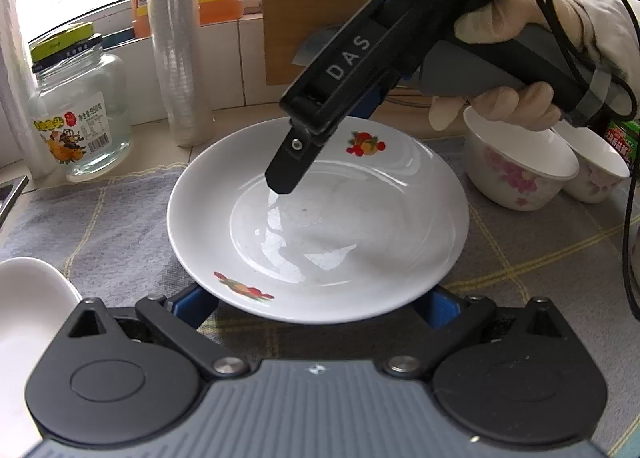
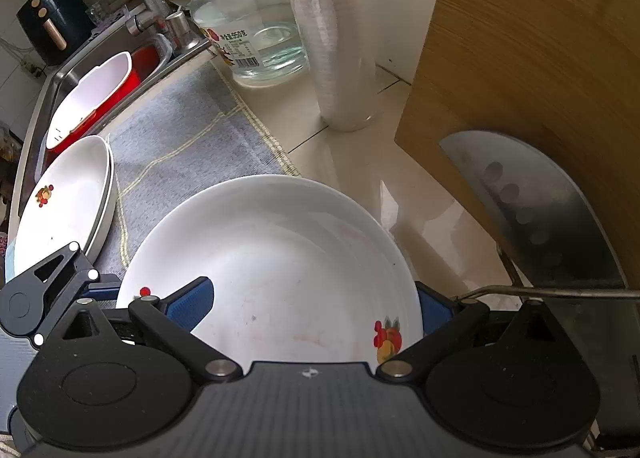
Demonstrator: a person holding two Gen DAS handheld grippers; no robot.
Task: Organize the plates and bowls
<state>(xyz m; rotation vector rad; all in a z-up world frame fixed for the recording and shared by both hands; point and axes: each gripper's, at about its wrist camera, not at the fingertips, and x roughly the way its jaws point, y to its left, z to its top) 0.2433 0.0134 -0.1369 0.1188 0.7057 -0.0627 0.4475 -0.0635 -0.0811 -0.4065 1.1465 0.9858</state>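
The white plate (image 1: pixel 320 218) with fruit pictures is lying in the middle of the grey checked cloth (image 1: pixel 112 226) on the counter, and both grippers are standing at it. The left gripper (image 1: pixel 316 308) is reaching at the near rim with its jaws spread wide; its blue fingers (image 1: pixel 192 306) are going under the rim on both sides, so their tips are hidden. The right gripper (image 2: pixel 312 308), held by a gloved hand (image 1: pixel 516 18), is coming down from the far side. Its jaws are also spread: one finger is hanging over the inside of the plate and the other is standing just outside the rim. I cannot tell whether the plate is resting on the cloth or is a little lifted. Two small flowered bowls (image 1: pixel 516 170) are sitting side by side on the cloth to the right of the plate. In the right wrist view, a stack of similar plates (image 2: pixel 60 198) is lying at the cloth's edge beside the sink (image 2: pixel 44 98). A glass jar (image 1: pixel 80 110), a tall stack of clear cups (image 1: pixel 180 58) and a wooden cutting board (image 2: pixel 540 78) are standing behind the plate near the wall.
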